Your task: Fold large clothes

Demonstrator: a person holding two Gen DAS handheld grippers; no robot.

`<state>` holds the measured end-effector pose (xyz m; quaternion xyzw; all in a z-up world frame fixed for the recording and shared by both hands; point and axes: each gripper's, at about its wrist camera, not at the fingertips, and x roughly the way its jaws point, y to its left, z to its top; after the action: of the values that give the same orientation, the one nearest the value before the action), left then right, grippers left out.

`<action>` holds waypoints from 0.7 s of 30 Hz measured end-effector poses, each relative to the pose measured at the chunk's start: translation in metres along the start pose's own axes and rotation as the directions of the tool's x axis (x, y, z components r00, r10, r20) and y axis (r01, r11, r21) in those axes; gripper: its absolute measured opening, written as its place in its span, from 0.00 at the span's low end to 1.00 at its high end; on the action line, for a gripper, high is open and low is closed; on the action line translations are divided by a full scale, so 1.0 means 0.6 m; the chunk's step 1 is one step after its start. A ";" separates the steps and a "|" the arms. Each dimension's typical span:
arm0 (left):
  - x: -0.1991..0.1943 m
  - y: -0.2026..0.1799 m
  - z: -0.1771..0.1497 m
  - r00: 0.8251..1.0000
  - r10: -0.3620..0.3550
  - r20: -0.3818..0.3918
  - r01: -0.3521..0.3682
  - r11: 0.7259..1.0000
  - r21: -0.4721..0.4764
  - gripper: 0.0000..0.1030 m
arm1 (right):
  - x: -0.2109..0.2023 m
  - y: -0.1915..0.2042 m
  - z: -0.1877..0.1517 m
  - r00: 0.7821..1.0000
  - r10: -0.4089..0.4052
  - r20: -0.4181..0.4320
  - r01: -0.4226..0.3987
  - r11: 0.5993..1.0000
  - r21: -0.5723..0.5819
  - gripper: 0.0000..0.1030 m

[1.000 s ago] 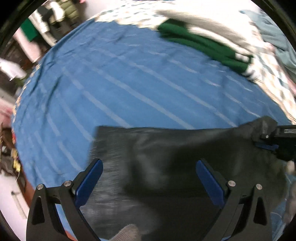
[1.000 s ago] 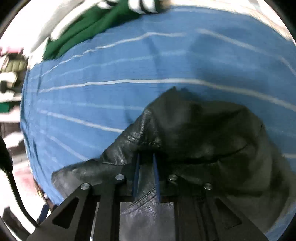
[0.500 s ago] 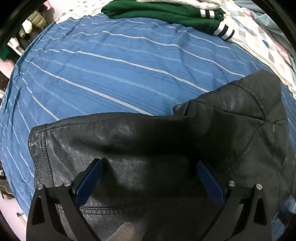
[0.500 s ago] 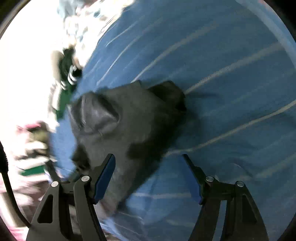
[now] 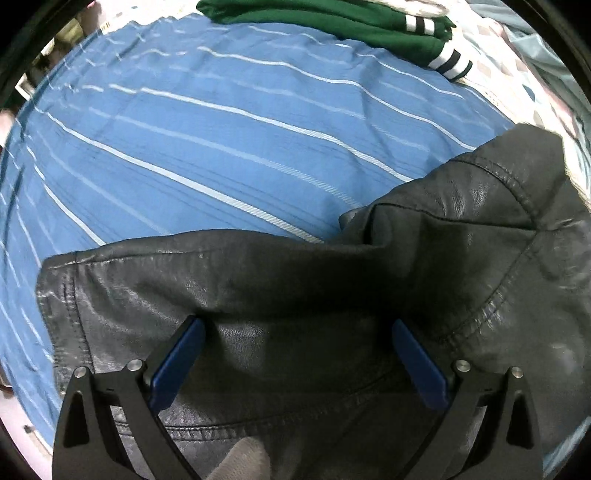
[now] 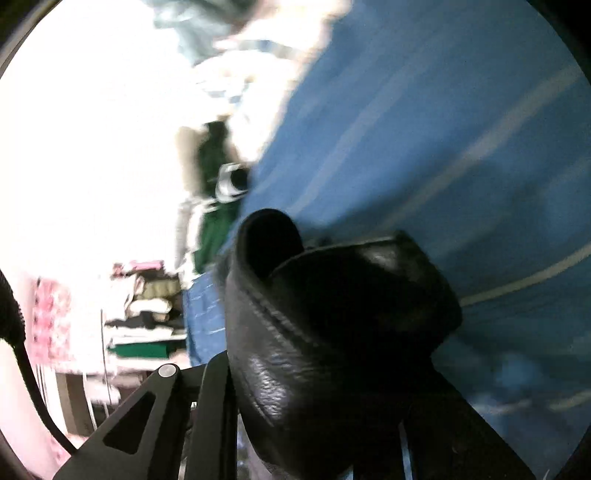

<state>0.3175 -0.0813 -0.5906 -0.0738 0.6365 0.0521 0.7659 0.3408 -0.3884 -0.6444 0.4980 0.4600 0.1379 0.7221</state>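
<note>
You are mid-fold on the black leather jacket (image 5: 332,302), which lies on the blue striped bedsheet (image 5: 207,140) at its near edge, one part already doubled over the body on the right. Your left gripper (image 5: 295,350) hovers over the jacket's lower panel with its blue pads spread wide, gripping nothing. Your right gripper (image 6: 332,424) is buried under a rolled leather flap, apparently a sleeve end or collar; the fingertips are hidden, so I cannot tell whether the tongs are closed on it, though the flap appears to be carried. Judgement: the next move calls for laying that flap across the jacket's body, then pressing the stiff leather flat, since it is likely to spring back. Beyond the jacket, at the far edge of the sheet, lies a folded green garment (image 5: 332,18) with white-striped cuffs, well apart and no obstruction.
</note>
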 end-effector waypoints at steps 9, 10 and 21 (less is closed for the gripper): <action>-0.070 0.095 -0.029 0.992 -0.128 0.008 0.127 0.967 -0.220 1.00 | 0.058 0.283 -0.091 0.983 -0.030 -0.181 -0.035 0.938 -0.344 0.18; -0.101 0.129 -0.047 0.991 -0.127 0.036 0.132 0.956 -0.263 1.00 | 0.072 0.316 -0.114 0.976 -0.049 -0.210 -0.038 0.918 -0.394 0.18; -0.239 0.478 -0.370 0.976 0.209 -0.064 -0.199 0.729 -0.655 1.00 | 0.390 0.422 -0.518 0.764 -0.338 -0.550 -0.143 0.743 -0.654 0.18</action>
<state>0.0264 0.1632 -0.5031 -0.2675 0.5762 0.3564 0.6851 0.2832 0.0670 -0.5787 0.1050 0.6241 0.4112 0.6560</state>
